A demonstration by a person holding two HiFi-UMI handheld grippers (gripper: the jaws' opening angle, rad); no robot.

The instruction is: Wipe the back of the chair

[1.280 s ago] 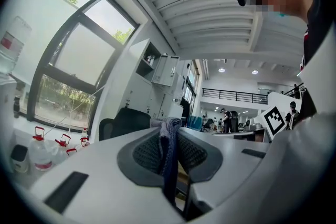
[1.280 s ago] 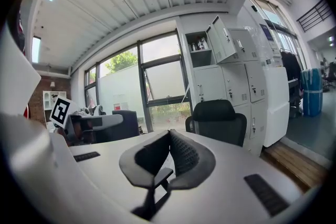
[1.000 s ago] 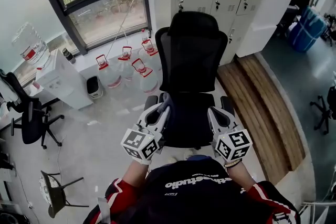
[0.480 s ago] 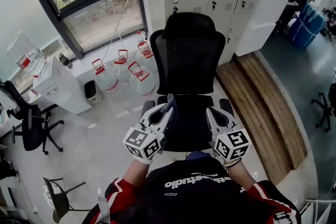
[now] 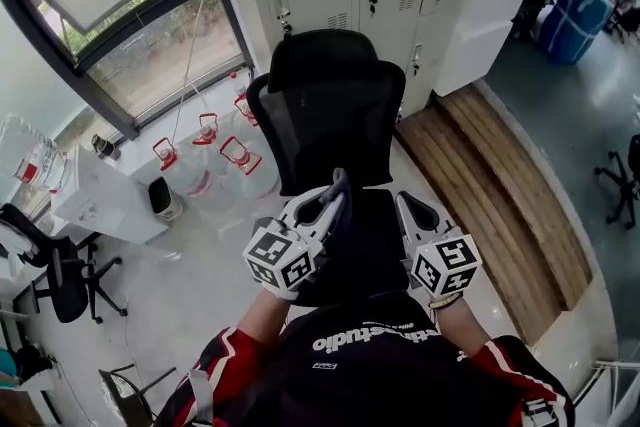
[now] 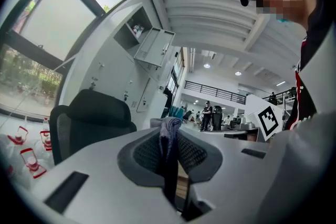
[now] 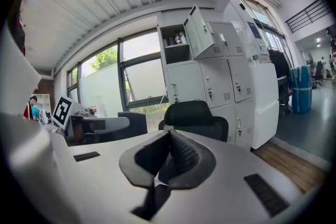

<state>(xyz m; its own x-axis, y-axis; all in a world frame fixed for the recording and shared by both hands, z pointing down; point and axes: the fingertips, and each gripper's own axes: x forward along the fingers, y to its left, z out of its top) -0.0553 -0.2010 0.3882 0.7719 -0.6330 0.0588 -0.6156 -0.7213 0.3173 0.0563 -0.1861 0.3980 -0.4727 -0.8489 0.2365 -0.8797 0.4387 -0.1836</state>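
Standing at the seat side, the person holds both grippers low. The left gripper [image 5: 335,187] pinches a dark cloth [image 6: 169,136] between its jaws; the right gripper [image 5: 405,203] has its jaws pressed together on nothing. Beyond them stands the chair [image 5: 325,115]. Its backrest is well apart from the cloth, so I judge the wiping not yet begun.

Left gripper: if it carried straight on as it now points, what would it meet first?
Probably the chair's backrest, with the cloth in the left gripper touching first. Depth is unclear: its own view shows the backrest left of the jaw line, so it might miss.
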